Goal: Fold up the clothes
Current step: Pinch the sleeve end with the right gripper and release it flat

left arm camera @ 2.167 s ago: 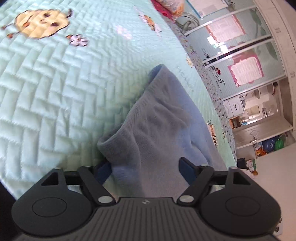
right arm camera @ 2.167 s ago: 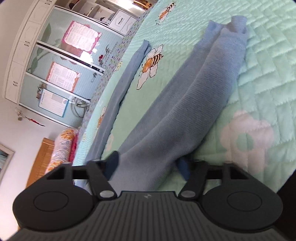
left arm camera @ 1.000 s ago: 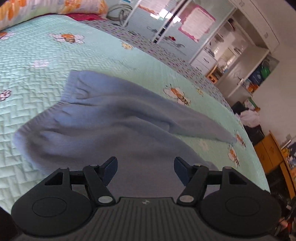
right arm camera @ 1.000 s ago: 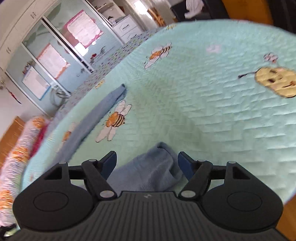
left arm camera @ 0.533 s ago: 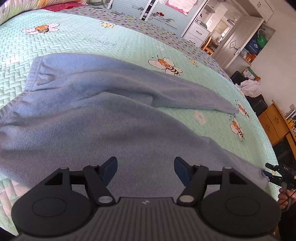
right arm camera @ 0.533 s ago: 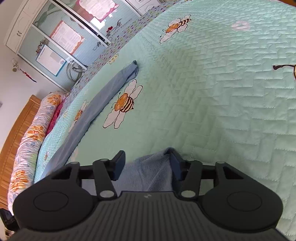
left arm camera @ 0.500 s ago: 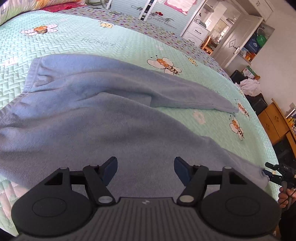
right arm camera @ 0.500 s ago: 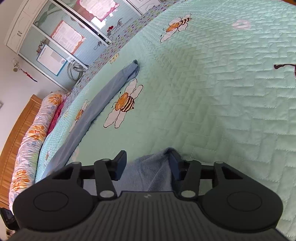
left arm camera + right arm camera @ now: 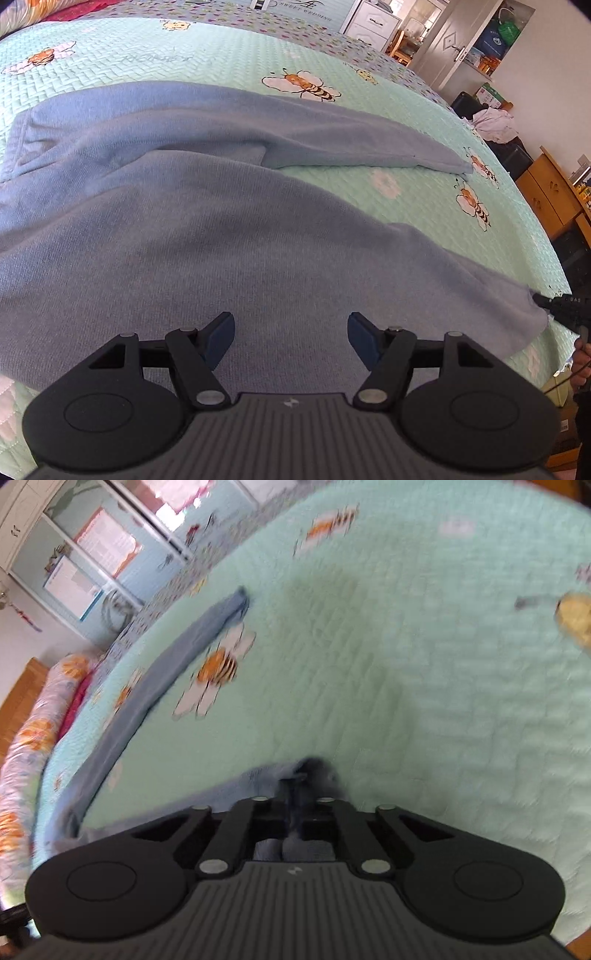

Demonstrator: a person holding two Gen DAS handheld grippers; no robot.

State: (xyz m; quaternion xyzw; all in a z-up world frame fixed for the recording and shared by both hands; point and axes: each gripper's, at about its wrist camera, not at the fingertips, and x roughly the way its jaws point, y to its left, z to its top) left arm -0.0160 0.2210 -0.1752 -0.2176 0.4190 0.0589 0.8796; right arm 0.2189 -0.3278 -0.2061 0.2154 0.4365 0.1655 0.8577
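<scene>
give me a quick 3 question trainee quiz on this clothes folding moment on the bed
1. True or false: the left gripper is clamped on the blue trousers.
2. What does the right gripper have between its fingers? A) a pillow B) the end of a trouser leg C) nothing
3. Fill in: the trousers lie spread on a pale green ___ printed with bees.

Key
1. False: its jaws stand apart above the cloth, gripping nothing.
2. B: it is shut on the cuff of the near leg; the left wrist view shows this too, at the right edge.
3. Quilt.
</scene>
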